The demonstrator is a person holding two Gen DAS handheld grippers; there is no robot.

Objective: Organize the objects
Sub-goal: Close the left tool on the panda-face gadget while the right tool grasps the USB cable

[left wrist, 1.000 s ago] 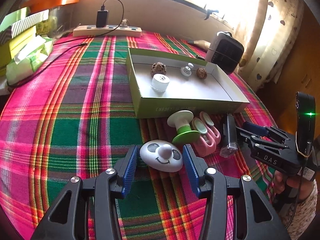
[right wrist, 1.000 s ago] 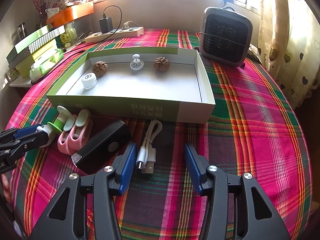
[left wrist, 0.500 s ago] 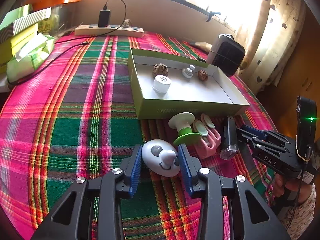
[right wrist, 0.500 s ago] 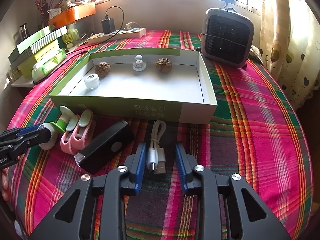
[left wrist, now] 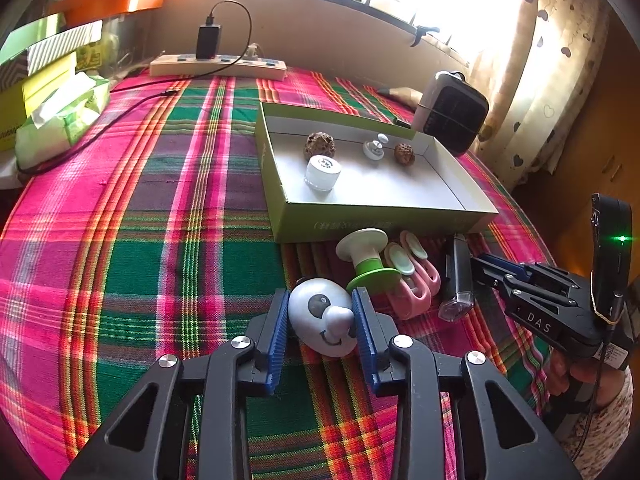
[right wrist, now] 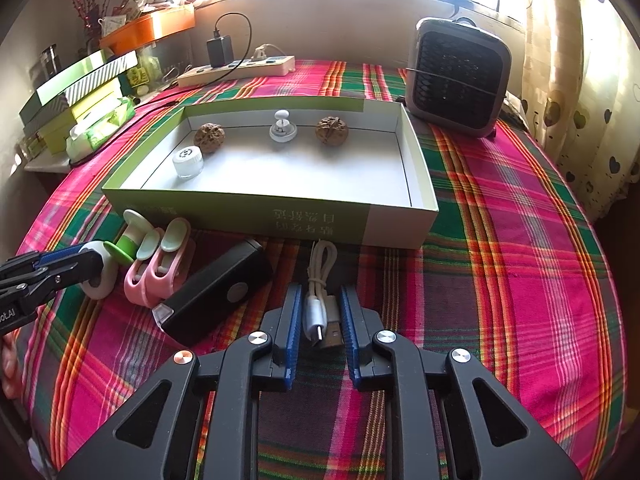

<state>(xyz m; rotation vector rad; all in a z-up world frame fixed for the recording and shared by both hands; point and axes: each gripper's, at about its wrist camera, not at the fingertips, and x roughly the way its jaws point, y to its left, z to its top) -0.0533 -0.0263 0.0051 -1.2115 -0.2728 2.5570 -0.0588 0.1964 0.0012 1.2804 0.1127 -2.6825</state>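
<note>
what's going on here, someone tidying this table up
A person holds a gripper in each hand. The left gripper is clamped on a white panda-faced toy, and the right gripper is closed around a coiled white USB cable. Both items are on the plaid tablecloth, in front of the green box that holds a few small things.

Plaid-clothed tabletop (right wrist: pixel 520 240), bearing green box (right wrist: pixel 304 226), black heater (right wrist: pixel 458 76), power strip (right wrist: pixel 236 70), flashlight (right wrist: pixel 218 292), white cable (right wrist: pixel 320 280), pink clips (right wrist: pixel 160 270).

White panda toy (left wrist: pixel 322 316), coiled white cable (right wrist: pixel 320 300), gripped
</note>
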